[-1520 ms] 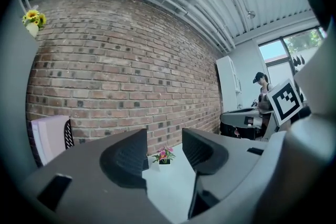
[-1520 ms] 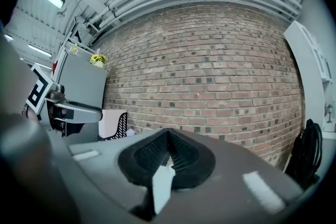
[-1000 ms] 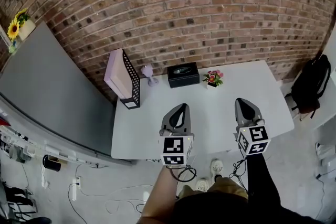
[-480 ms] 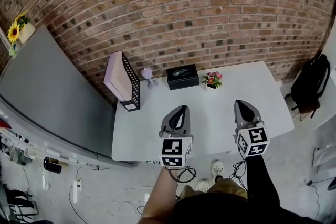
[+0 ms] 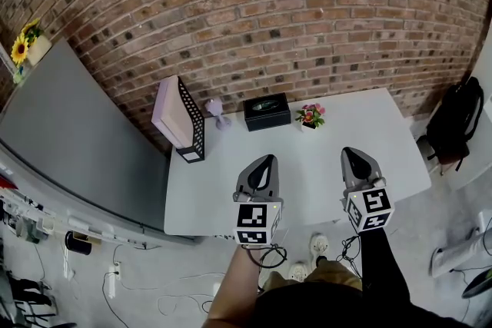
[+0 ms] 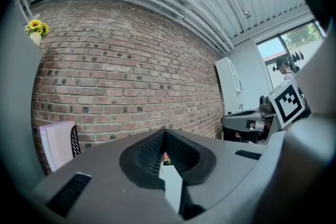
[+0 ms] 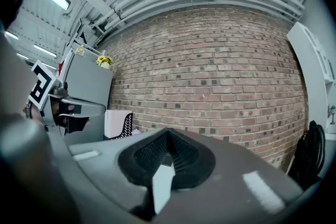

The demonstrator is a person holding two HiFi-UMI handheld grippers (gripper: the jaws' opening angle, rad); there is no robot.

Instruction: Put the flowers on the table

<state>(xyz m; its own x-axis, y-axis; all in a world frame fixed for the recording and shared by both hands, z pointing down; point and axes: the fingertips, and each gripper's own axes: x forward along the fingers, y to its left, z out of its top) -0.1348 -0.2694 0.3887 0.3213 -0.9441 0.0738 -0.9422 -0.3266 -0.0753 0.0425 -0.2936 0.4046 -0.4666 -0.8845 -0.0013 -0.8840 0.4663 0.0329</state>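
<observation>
**Flowers on bench, both jaws closed and empty**

Pink flowers (image 5: 311,115) stand on the bench (image 5: 307,165) by the wall, just beside the black box (image 5: 267,110). Left gripper (image 5: 264,160) and right gripper (image 5: 352,154) hover level at the near edge, holding nothing. This fits job done, or the sunflowers (image 5: 20,42) far left being the target; can't tell which. Stay clear of the pot. The pot is too small to make out, and the left gripper view shows only a sliver of petals.

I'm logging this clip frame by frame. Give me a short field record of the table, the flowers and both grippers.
table: white, against the brick wall
flowers: small pink potted bunch, upright at the table's back
neighbours: black box beside it, file holder further along
left gripper: shut, empty, over the table's near part
right gripper: shut, empty, apart from the flowers
elsewhere: sunflowers on the grey cabinet
</observation>
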